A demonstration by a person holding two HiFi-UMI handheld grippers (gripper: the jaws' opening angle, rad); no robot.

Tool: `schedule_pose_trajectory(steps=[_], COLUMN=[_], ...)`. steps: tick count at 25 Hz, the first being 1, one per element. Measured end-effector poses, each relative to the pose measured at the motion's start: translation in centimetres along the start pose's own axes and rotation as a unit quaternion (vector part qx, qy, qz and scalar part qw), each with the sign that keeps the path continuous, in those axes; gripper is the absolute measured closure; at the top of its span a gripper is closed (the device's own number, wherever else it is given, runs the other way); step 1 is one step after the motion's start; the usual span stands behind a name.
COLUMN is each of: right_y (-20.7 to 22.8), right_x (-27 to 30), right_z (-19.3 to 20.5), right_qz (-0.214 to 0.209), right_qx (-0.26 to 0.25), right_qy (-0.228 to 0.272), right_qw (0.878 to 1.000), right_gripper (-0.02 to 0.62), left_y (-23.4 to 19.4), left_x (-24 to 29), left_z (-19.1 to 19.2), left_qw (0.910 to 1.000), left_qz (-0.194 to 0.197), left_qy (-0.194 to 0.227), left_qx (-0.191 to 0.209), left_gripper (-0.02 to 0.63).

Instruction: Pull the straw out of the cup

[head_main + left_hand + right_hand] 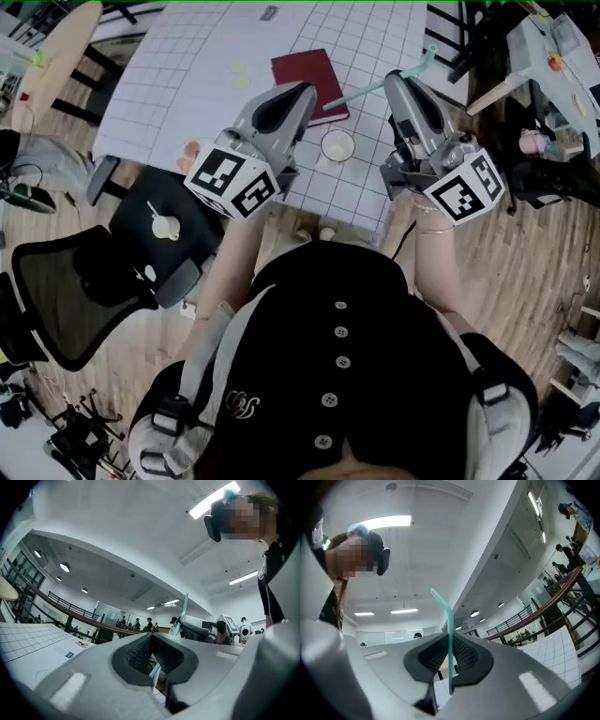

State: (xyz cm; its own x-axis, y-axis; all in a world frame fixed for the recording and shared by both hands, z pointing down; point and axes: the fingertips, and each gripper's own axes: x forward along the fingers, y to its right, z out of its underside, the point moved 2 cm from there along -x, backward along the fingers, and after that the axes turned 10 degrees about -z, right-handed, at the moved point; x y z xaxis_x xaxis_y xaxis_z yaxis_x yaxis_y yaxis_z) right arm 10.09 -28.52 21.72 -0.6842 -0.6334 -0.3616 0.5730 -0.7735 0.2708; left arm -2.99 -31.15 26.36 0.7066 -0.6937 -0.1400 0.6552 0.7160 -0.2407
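In the head view a white cup (337, 145) stands upright near the front edge of the gridded table (187, 75), with no straw in it. My right gripper (398, 86) is raised above and to the right of the cup and is shut on a teal bendy straw (356, 94), which lies clear of the cup. In the right gripper view the straw (449, 620) runs up between the pads of the right gripper (450, 637), its bent tip above. My left gripper (305, 94) hangs left of the cup. In its own view the left gripper (152, 637) has its jaws together and empty, with the straw (185, 603) behind them.
A dark red book (309, 82) lies on the table behind the cup. A black office chair (75, 291) and a dark stool (164, 220) with small white things on it stand at the left on the wooden floor. More furniture stands at the right.
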Motion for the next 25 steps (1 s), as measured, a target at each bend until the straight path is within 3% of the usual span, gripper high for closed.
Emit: schedule_pose_trajectory(steps=[5, 10, 25], right_y=[-1.3, -1.3, -0.9], right_x=[-0.9, -2.2, -5.0], right_z=[-2.2, -2.0, -1.3], right_qz=[-0.015, 0.007, 0.028], right_qx=[-0.031, -0.025, -0.007], right_qy=[0.055, 0.076, 0.085], right_qw=[0.998, 0.997, 0.996], right_gripper=[0.568, 0.568, 0.568], left_y=[0.7, 1.5, 2.7], left_x=[-0.3, -0.5, -0.3], left_z=[-1.7, -2.0, 0.0], left_qw=[0.9992, 0.9971, 0.9979], left_qz=[0.019, 0.040, 0.035], left_qy=[0.036, 0.064, 0.040], left_qx=[0.003, -0.012, -0.038], left_gripper=[0.607, 0.609, 0.609])
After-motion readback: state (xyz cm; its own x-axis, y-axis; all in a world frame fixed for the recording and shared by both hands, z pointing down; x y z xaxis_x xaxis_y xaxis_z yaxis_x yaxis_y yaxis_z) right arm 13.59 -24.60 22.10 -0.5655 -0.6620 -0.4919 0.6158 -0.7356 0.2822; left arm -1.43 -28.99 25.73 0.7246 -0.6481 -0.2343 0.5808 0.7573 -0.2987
